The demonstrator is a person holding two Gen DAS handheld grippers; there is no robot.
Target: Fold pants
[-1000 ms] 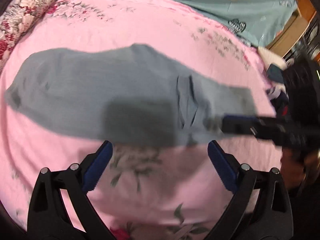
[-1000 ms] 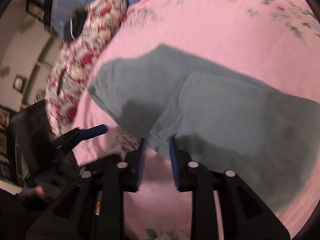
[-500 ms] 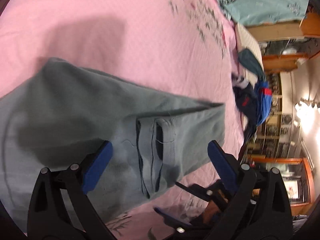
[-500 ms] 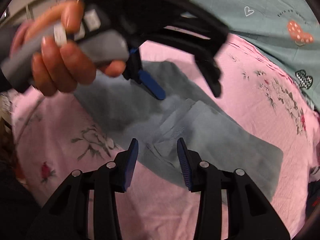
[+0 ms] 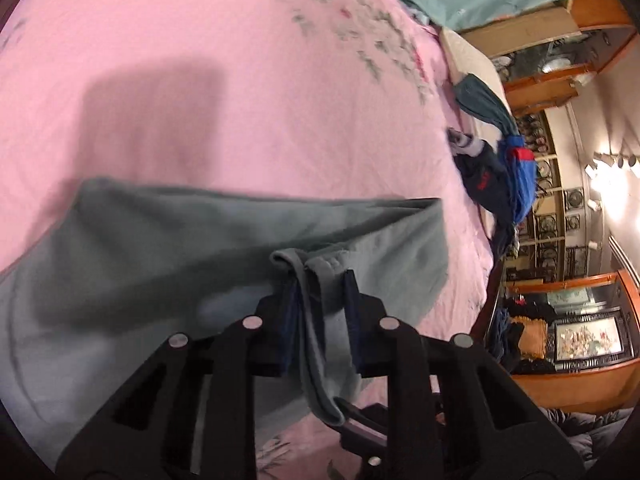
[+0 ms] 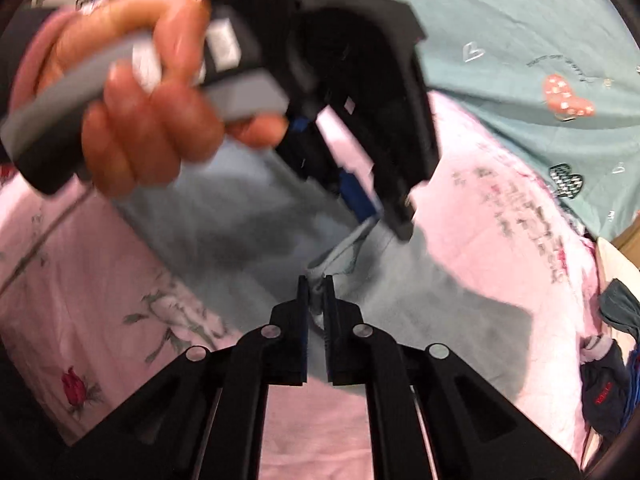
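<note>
Grey pants (image 5: 160, 248) lie flat on the pink bed. In the left wrist view my left gripper (image 5: 316, 276) is closing, and its blue pads pinch a raised fold of the pants' edge. The right wrist view shows my right gripper (image 6: 316, 284) closing too, with a thin ridge of the same grey pants (image 6: 420, 292) squeezed between its pads. Just beyond it, a person's hand (image 6: 140, 92) holds the left gripper (image 6: 380, 216), whose tips pull the same strip of fabric taut. The part of the pants under both tools is hidden.
A pink floral sheet (image 5: 240, 80) covers the bed. A teal blanket with hearts (image 6: 540, 60) lies at the far side. A heap of dark and blue clothes (image 5: 504, 176) sits at the bed's right edge, with wooden cabinets (image 5: 580, 320) beyond it.
Both grippers came down onto the pants. The left jaws went from wide open to pinched on a fabric fold; the right jaws narrowed onto the cloth edge beside it.
</note>
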